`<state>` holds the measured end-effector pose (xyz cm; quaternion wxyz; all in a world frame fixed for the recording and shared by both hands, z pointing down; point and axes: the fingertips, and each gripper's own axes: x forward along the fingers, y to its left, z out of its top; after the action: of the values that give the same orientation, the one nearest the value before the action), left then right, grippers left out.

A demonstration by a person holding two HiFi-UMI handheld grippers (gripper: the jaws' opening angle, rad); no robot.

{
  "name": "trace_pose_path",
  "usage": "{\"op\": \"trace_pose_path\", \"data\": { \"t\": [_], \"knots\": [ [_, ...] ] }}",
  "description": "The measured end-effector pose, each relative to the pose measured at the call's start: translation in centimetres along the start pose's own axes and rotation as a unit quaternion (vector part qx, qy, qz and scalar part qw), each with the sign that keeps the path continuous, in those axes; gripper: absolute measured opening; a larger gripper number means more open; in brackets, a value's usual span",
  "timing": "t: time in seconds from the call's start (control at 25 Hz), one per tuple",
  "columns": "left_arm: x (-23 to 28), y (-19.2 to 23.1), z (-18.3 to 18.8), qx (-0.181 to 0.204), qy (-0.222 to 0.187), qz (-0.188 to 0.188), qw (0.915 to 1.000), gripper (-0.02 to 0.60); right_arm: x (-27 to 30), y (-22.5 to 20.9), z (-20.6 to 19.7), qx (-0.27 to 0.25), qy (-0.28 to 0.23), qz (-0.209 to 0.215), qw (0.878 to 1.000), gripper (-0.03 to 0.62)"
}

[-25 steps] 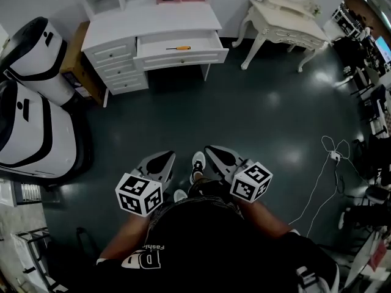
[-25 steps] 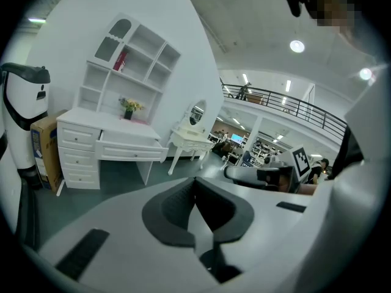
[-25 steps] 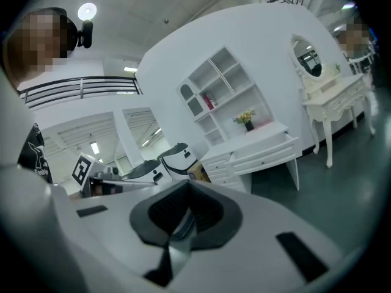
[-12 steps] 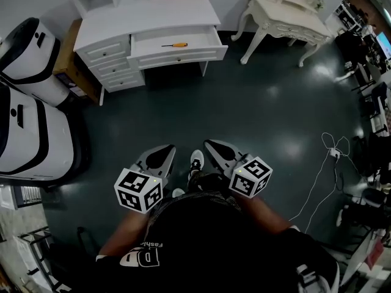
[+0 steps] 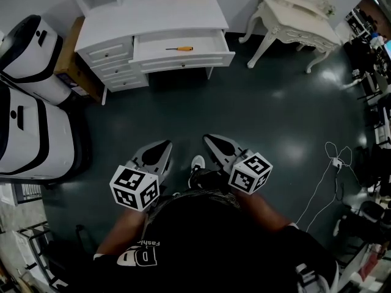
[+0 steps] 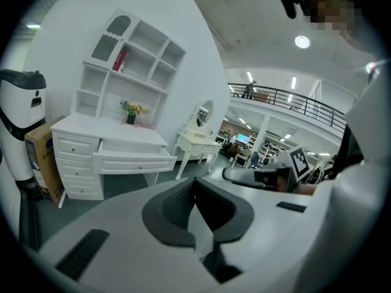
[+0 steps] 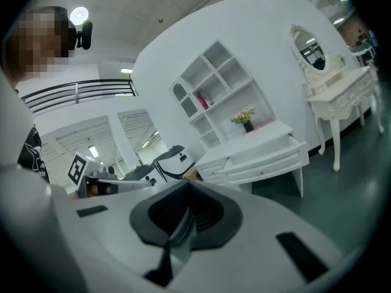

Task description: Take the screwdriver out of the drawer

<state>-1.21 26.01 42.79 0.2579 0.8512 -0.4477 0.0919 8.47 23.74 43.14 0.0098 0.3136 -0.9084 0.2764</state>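
Note:
A screwdriver (image 5: 179,48) with an orange handle lies in the open drawer (image 5: 183,60) of the white desk (image 5: 153,17) at the top of the head view. My left gripper (image 5: 157,149) and right gripper (image 5: 211,143) hang low in front of my body, far from the desk, both shut with nothing between the jaws. The left gripper view shows the desk (image 6: 98,127) and its open drawer (image 6: 134,161) ahead across the floor; the right gripper view shows the same drawer (image 7: 269,157). The screwdriver is hidden in both gripper views.
Two large white and black machines (image 5: 27,102) stand at the left beside a brown box (image 5: 73,57). A cream dressing table (image 5: 296,20) stands right of the desk. A white cable (image 5: 324,176) trails on the dark floor at the right. My shoes (image 5: 197,163) show between the grippers.
The desk has shifted slightly lower and rightward in the head view as I step. Both grippers stay shut and have dropped a little lower in the frame.

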Motion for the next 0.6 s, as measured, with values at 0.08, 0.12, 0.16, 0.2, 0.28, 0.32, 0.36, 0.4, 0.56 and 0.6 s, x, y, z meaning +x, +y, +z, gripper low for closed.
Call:
{"op": "trace_pose_path", "data": {
  "t": [0.08,0.12,0.16,0.2,0.28,0.32,0.36,0.4,0.56,0.6],
  "knots": [
    [1.0,0.5,0.6,0.001,0.000,0.004,1.0000,0.014,0.9,-0.9,0.7,0.000,-0.001,0.007,1.000,0.009],
    [1.5,0.6,0.9,0.001,0.001,0.006,1.0000,0.014,1.2,-1.3,1.1,-0.001,-0.001,0.010,1.000,0.009],
    [2.0,0.7,1.1,0.002,0.002,0.007,1.0000,0.014,1.6,-1.8,1.4,-0.001,-0.002,0.012,1.000,0.009],
    [2.5,0.7,1.4,0.004,0.003,0.008,1.0000,0.014,1.9,-2.2,1.9,-0.001,-0.003,0.015,1.000,0.009],
    [3.4,0.8,2.3,0.006,0.003,0.010,0.9999,0.014,2.4,-3.0,2.9,-0.001,-0.006,0.019,1.000,0.009],
    [3.9,0.9,2.9,0.006,0.002,0.012,0.9999,0.014,2.6,-3.4,3.5,0.000,-0.007,0.022,1.000,0.009],
    [4.4,0.9,3.5,0.006,0.002,0.014,0.9999,0.014,2.7,-3.8,4.2,0.000,-0.007,0.024,1.000,0.009],
    [4.8,1.0,4.1,0.007,0.001,0.016,0.9998,0.014,2.8,-4.2,4.8,0.000,-0.008,0.026,1.000,0.009],
    [6.9,0.9,5.6,0.011,0.005,0.018,0.9998,0.014,3.0,-5.9,6.7,-0.002,-0.010,0.031,0.999,0.009],
    [7.5,0.9,5.7,0.010,0.008,0.018,0.9998,0.014,3.1,-6.3,6.9,-0.001,-0.011,0.031,0.999,0.009]
  ]
}}
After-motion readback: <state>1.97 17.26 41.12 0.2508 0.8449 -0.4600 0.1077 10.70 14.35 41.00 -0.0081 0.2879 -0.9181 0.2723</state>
